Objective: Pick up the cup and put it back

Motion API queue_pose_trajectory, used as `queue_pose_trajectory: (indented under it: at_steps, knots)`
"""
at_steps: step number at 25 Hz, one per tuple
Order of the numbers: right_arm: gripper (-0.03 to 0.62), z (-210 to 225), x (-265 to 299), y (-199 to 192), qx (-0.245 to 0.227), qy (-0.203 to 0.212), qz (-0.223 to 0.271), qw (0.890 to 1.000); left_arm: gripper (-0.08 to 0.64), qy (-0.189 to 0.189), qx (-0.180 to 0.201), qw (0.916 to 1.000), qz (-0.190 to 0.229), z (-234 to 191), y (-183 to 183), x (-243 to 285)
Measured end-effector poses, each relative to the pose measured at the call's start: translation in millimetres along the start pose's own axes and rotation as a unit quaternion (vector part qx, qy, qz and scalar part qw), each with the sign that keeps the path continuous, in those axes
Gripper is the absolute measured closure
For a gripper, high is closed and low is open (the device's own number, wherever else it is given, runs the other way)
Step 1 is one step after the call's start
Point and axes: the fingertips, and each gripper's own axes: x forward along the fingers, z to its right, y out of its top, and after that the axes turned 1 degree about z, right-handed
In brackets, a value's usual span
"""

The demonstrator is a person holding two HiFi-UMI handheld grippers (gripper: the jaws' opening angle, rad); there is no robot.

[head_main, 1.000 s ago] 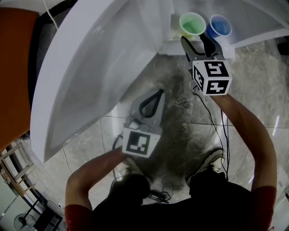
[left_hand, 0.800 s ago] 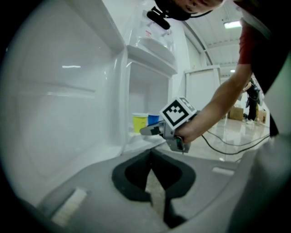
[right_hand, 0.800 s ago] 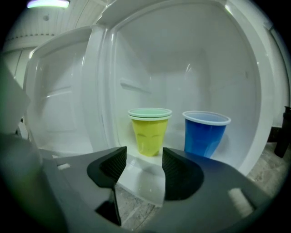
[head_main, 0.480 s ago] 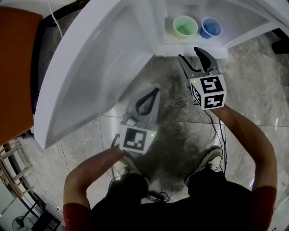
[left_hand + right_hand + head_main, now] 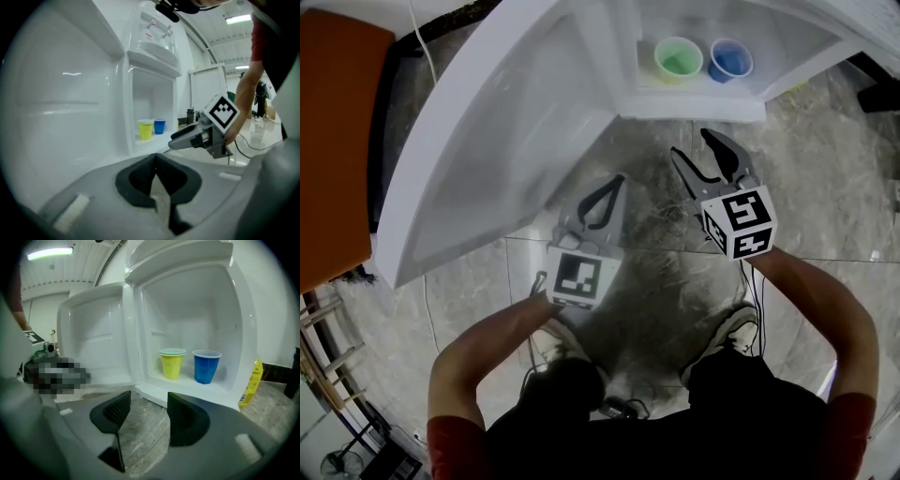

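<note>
Right hand-held gripper [image 5: 691, 142] backed off cups [image 5: 679, 58], gaping; left hand-held gripper [image 5: 618, 181] closed; fridge [image 5: 694, 105] cropped.

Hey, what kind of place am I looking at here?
Probably a large indoor hall or lab, not a kitchen: a small open fridge stands on polished stone floor tiles, with a strip light on a high ceiling.

Glossy plastic fridge [image 5: 187, 310], polished floor [image 5: 825, 169]
</note>
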Motion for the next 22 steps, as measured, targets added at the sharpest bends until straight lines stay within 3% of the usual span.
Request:
queue_pose_trajectory:
  at_steps: [12,22]
  knots:
    - [0.355,-27.0,-40.7,-35.9,0.018,0.034,-0.039,0.998,0.561,-0.011,0.019,0.9996,-0.018,8.1,-8.9,3.8]
    - [0.355,-28.9,-42.9,-39.4,0.019,0.037,-0.041,0.998,0.561,-0.013,0.023,0.9993,-0.025,12.3,-15.3,5.9]
